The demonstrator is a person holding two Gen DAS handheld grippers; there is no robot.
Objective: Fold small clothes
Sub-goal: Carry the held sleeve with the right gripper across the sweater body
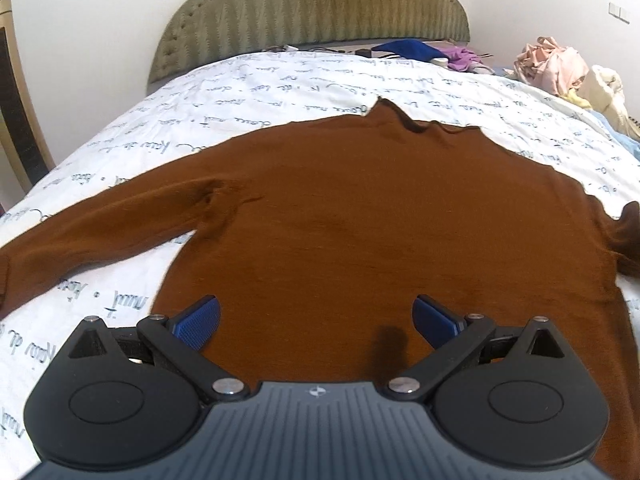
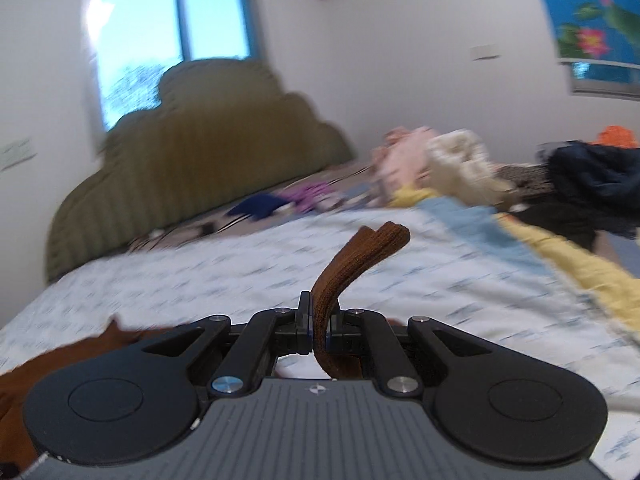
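A brown knit sweater [image 1: 360, 216] lies flat on the white printed bedspread [image 1: 240, 92], collar toward the headboard, its left sleeve [image 1: 100, 224] stretched out to the left. My left gripper [image 1: 316, 320] is open and empty, hovering over the sweater's lower hem. My right gripper [image 2: 319, 320] is shut on the cuff end of the sweater's other sleeve [image 2: 360, 252], which sticks up between the fingers. More of the brown sweater [image 2: 60, 360] shows at lower left in the right wrist view, which is blurred.
A green padded headboard [image 1: 312, 12] stands at the far end. Piles of pink and cream clothes [image 1: 560, 68] lie at the bed's far right, with blue and purple garments [image 1: 420, 50] near the headboard. Dark clothes [image 2: 592, 176] lie at the right.
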